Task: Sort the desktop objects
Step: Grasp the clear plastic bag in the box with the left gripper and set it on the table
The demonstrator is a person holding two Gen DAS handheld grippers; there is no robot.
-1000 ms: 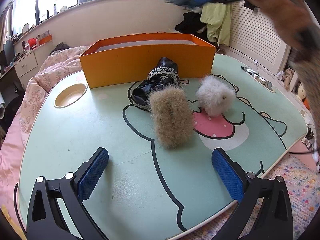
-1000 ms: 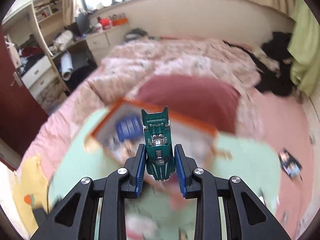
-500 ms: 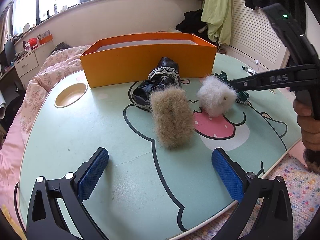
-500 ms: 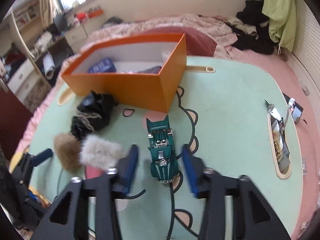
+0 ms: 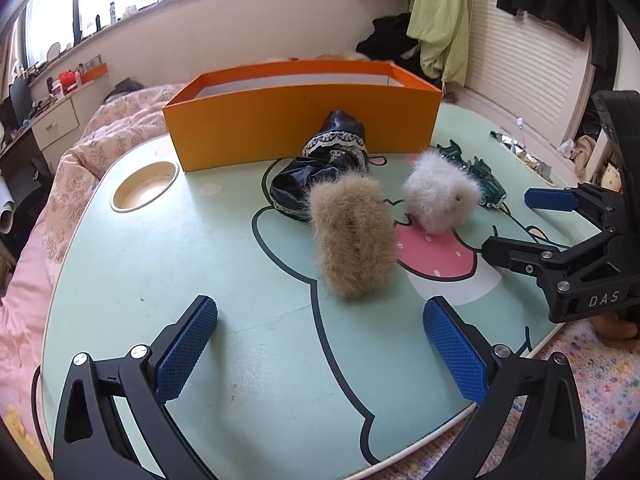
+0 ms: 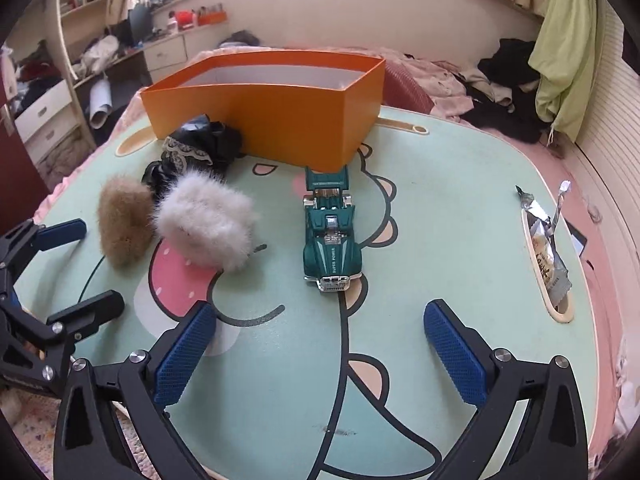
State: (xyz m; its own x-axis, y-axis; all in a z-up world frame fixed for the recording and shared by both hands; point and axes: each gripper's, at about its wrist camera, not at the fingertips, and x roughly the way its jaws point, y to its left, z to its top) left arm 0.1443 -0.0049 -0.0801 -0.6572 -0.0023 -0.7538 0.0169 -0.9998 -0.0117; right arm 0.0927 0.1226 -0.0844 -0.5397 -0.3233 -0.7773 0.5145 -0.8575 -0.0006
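Both handheld tools share one build: a black plastic left gripper [image 5: 320, 344] and a matching black right gripper [image 6: 320, 350], each with blue, cross-hatched rubber fingers [image 5: 186, 350] fixed by silver screws. White "DAS" lettering marks the right one's frame.

Ahead of the left gripper [image 5: 320, 344], whose jaws stand wide apart, bare table [image 5: 180, 264] runs up to the tan fur puff [image 5: 354, 236], which blocks the line straight forward. Behind it the black lace-trimmed cloth [image 5: 320, 160] lies against the orange box [image 5: 300, 124], whose wall closes off the far side. To its forward left the way is free as far as the round cup recess [image 5: 144, 186]. To its right stand the white fur puff [image 5: 440, 196] and the right gripper [image 6: 320, 352], also spread wide. Before the right gripper, open table leads to the green toy car [image 6: 332, 232]; the gap between car and box looks slight, though the lens may deceive. Farther right, a snack wrapper [image 6: 546, 248] sits in a slot.
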